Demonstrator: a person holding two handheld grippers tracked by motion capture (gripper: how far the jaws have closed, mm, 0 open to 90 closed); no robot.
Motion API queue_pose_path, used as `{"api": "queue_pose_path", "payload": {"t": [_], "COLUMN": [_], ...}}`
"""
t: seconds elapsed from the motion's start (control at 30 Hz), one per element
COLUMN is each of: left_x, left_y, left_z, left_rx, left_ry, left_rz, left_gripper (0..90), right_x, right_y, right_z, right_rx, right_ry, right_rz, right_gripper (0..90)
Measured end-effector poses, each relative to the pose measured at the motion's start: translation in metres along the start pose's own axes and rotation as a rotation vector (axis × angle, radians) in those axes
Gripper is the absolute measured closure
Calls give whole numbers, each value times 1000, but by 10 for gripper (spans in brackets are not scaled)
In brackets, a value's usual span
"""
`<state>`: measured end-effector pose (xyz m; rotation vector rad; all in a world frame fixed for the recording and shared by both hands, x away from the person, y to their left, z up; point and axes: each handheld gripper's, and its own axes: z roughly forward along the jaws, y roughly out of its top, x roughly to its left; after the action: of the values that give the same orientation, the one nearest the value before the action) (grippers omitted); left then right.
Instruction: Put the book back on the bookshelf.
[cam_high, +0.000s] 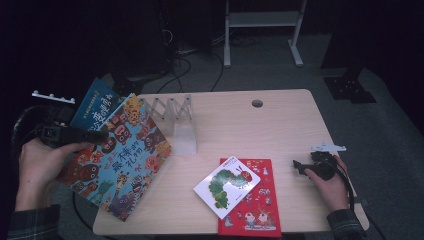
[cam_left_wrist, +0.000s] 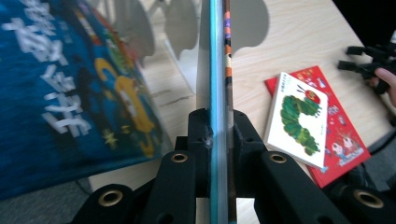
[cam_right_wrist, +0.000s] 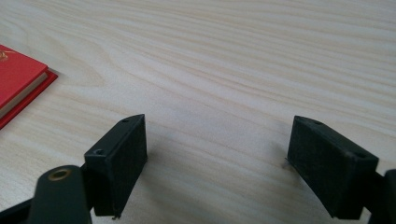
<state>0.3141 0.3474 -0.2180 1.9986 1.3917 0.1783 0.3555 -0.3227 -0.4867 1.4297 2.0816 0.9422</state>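
Left gripper (cam_high: 92, 135) is clamped on the edge of a colourful monster-pattern picture book (cam_high: 120, 160), jaws nearly closed with the thin cover pinched flat between the pads; the left gripper view shows the book edge-on (cam_left_wrist: 218, 93) running straight up between them. The book hangs tilted over the table's (cam_high: 285, 125) near-left corner, partly off the edge. A blue book (cam_high: 97, 102) sits just behind it, also at the left edge; can't tell whether it's held or leaning.

Right gripper (cam_high: 302, 167) rests low over bare table at the right, jaws spread wide, nothing between them (cam_right_wrist: 217, 163).

Near centre: a white caterpillar book (cam_high: 227, 185) lies on top of a red book (cam_high: 255, 210), flat, untouched.

Farther back: a clear accordion-style book rack (cam_high: 175, 117), upright, slots look empty.

Judged step: carrying the first book toward the rack. The next move needs the book turned upright and its lower edge lined up with a slot; the thin cover may flex or slip in the pinch, and the light rack may slide, so the idle right gripper could steady it.
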Motion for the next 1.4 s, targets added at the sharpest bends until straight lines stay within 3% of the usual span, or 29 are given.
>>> {"api": "queue_pose_path", "payload": {"t": [0.23,0.67,0.87,1.1,1.4], "left_x": [9,22,24,26,28], "left_y": [4,14,21,32,43], "left_z": [-9,-11,-14,-11,-4], "left_rx": [-6,15,2,35,43], "left_ry": [60,82,97,120,142], "left_rz": [-45,-124,-147,-159,-177], "left_gripper": [808,809,809,810,809], "right_x": [0,-1,-1,-1,-1], "right_y": [0,0,1,1,1], "right_z": [0,0,0,1,1], "right_rx": [-1,-1,0,-1,-1], "right_ry": [-1,-4,-4,-3,-4], "right_rz": [2,3,2,2,2], "right_gripper": [188,188,188,188,188]}}
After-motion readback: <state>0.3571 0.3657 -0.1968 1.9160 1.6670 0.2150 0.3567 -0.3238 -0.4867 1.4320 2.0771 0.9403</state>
